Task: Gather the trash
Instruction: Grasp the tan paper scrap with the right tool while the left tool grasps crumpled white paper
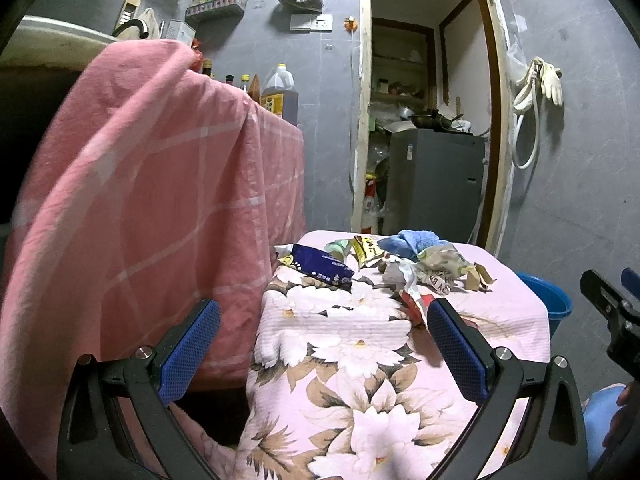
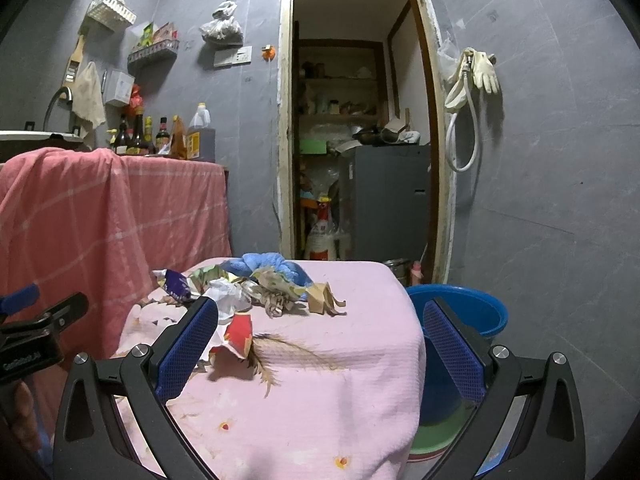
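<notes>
1. Tabletop (image 2: 320,400): draped in soft pink quilted floral cloth.
2. Blue plastic bucket (image 2: 476,312): round, at 3 o'clock.
3. Crumpled trash (image 2: 256,292): paper, foil wrappers, at 12 o'clock.
4. Left gripper (image 1: 324,344), right gripper (image 2: 320,344): jaws spread, empty.

Bench cover (image 1: 360,360) pink with white-brown floral print. Left cloth (image 1: 140,200) pink, white grid lines. Bucket (image 2: 460,312) right of centre blue. Gripper pads (image 2: 188,344) blue. Wall (image 2: 540,200) grey.
</notes>
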The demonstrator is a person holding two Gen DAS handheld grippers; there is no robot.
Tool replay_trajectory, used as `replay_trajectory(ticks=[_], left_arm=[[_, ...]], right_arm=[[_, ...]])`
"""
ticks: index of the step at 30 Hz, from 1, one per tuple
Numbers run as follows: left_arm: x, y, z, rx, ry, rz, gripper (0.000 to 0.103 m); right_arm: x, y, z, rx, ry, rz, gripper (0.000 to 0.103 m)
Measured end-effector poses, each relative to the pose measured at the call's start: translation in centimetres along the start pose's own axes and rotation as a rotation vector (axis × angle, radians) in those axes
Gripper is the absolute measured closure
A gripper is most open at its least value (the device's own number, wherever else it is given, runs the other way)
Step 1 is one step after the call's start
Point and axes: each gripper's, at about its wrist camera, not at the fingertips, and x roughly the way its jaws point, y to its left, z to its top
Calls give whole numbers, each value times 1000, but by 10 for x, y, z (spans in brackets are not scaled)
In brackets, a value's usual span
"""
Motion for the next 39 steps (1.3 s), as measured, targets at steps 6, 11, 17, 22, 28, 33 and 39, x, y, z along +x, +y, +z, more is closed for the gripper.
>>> replay_trajectory(ticks=[6,11,17,22,28,33,39], left_arm=[[27,-9,16,-27,50,-47,2],[53,-21,31,-58,90,-100,2],[85,-36,41,-54,149,-128,2],[112,-44,43,-39,214,-158,2],[139,-49,39,-41,303,-204,4],[160,-53,32,-65,386,-256,26],[175,-55,25,-98,467,-316,50]], right_arm=[[25,-11,17,0,4,18,0],[48,-25,33,-1,16,-5,0],[77,-38,42,-10,43,-38,0],[104,-48,40,3,81,-32,0],[136,-54,31,-16,132,-21,0],[169,-59,16,-18,234,41,0],[201,-57,-1,-29,355,130,8]])
